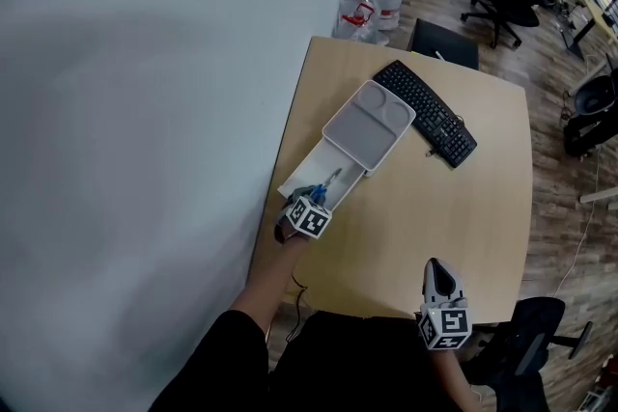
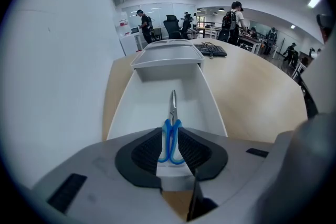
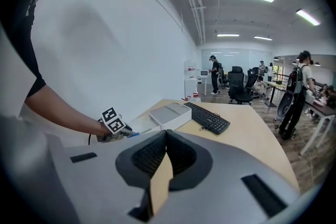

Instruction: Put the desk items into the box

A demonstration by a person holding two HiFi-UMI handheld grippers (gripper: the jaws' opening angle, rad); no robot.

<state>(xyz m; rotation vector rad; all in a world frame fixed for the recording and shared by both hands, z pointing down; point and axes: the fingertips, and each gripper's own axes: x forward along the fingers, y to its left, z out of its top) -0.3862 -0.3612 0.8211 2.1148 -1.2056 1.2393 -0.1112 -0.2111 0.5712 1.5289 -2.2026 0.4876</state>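
Observation:
A white open box point(image 1: 311, 171) lies on the wooden desk point(image 1: 435, 198) by the wall, with a grey compartmented tray point(image 1: 369, 123) resting across its far end. My left gripper point(image 1: 311, 200) hovers at the box's near end, shut on the blue handles of a pair of scissors point(image 2: 171, 140). Their blades point forward over the box's interior point(image 2: 152, 107). My right gripper point(image 1: 437, 269) hangs near the desk's front edge, shut with nothing between its pads point(image 3: 157, 153). From the right gripper view the left gripper point(image 3: 116, 124) shows beside the box.
A black keyboard point(image 1: 426, 112) lies diagonally beyond the tray. Water bottles point(image 1: 372, 0) stand on the floor behind the desk's far corner. A black office chair point(image 1: 526, 333) sits at the desk's near right. People point(image 2: 232, 19) walk in the office behind.

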